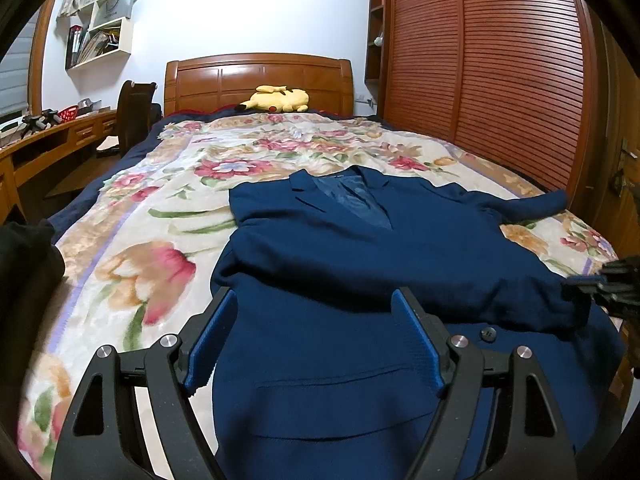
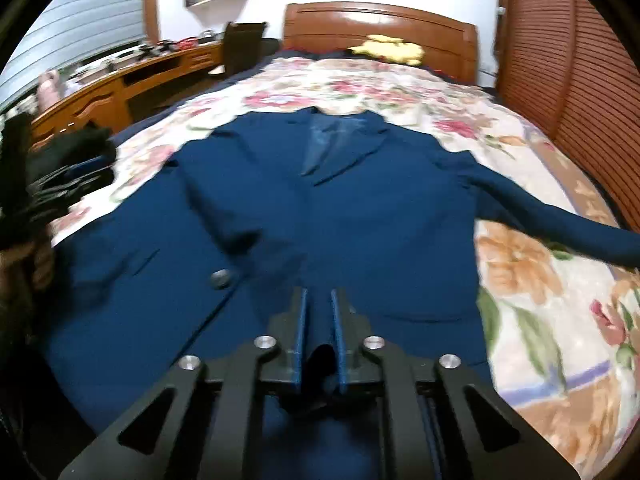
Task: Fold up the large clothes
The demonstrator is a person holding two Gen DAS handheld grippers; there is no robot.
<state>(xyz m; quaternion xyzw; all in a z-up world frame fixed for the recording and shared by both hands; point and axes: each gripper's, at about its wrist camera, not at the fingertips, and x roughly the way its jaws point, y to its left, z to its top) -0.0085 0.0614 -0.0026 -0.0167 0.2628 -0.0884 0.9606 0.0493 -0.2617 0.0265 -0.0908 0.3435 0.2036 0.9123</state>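
Note:
A navy blue jacket lies front-up on the bed, collar toward the headboard. One sleeve is folded across its chest; the other sleeve stretches out to the right. My left gripper is open and empty, hovering over the jacket's lower left front near a pocket. My right gripper is shut on the jacket's folded sleeve end, with blue cloth bunched between the pads. The right gripper also shows at the right edge of the left wrist view. The left gripper shows at the left edge of the right wrist view.
A floral blanket covers the bed. A yellow plush toy lies by the wooden headboard. A wooden wardrobe stands on the right. A desk and chair stand on the left.

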